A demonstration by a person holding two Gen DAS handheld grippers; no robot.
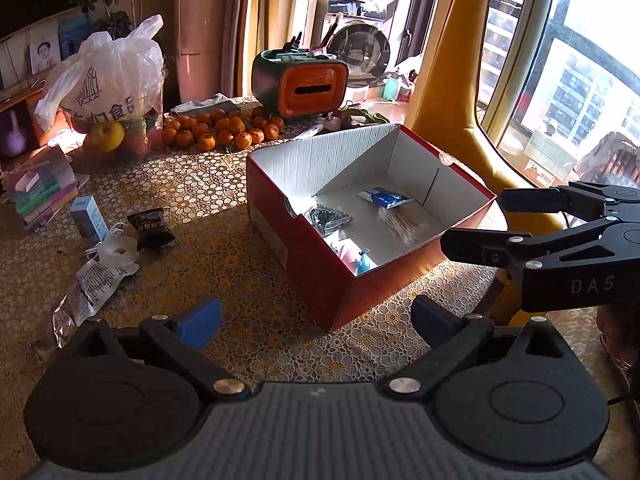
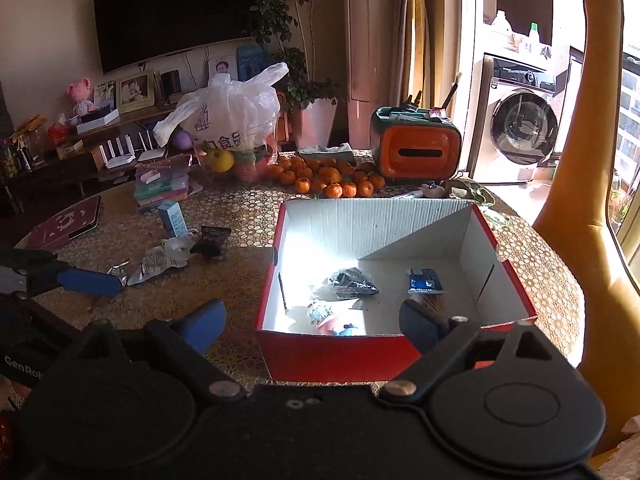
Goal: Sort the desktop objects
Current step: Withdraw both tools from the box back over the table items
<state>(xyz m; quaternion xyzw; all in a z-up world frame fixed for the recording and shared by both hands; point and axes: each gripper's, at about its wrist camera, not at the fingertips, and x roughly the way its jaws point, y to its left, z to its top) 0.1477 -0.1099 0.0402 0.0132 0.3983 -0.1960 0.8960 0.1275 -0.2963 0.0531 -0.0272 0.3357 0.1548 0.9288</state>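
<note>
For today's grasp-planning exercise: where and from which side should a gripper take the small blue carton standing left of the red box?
Grip the small blue carton across its two narrow side faces near the top, coming from above. It stands upright with its upper part free, while the tape roll and cable crowd its base. The left gripper is open and nearer.

The right gripper (image 2: 312, 328) fills the lower frame, its blue-padded fingers (image 2: 204, 326) spread wide and empty. Just past them at centre right sits a red box (image 2: 340, 354) with a white interior, holding a dark packet (image 2: 352, 282), a blue packet (image 2: 425, 281) and a small pink-and-blue figure (image 2: 328, 318) (details too small to tell). At the left edge the left gripper (image 2: 90, 282) shows above a crumpled silver wrapper (image 2: 154, 266).
</note>
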